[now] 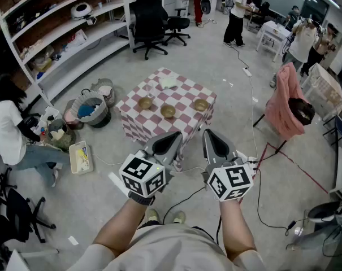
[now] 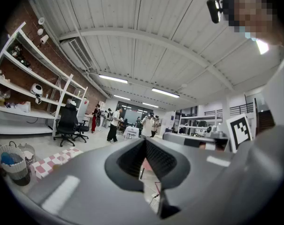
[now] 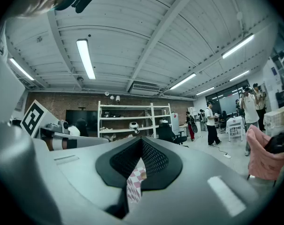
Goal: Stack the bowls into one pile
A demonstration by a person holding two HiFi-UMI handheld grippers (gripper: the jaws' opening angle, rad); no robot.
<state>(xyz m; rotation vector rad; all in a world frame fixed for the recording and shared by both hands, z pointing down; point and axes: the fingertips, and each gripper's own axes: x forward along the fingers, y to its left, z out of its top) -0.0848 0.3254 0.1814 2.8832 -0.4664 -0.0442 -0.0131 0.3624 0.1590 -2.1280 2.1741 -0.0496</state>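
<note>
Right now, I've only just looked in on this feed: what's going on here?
A person stands back from a small table draped in a pink-and-white checked cloth, holding the left gripper and the right gripper out in front. Both grippers have their jaws together, with nothing between them. Three small round brown bowls sit apart on the cloth: the left bowl, the middle bowl and the right bowl. None is stacked yet, so the piling has not begun.
</note>
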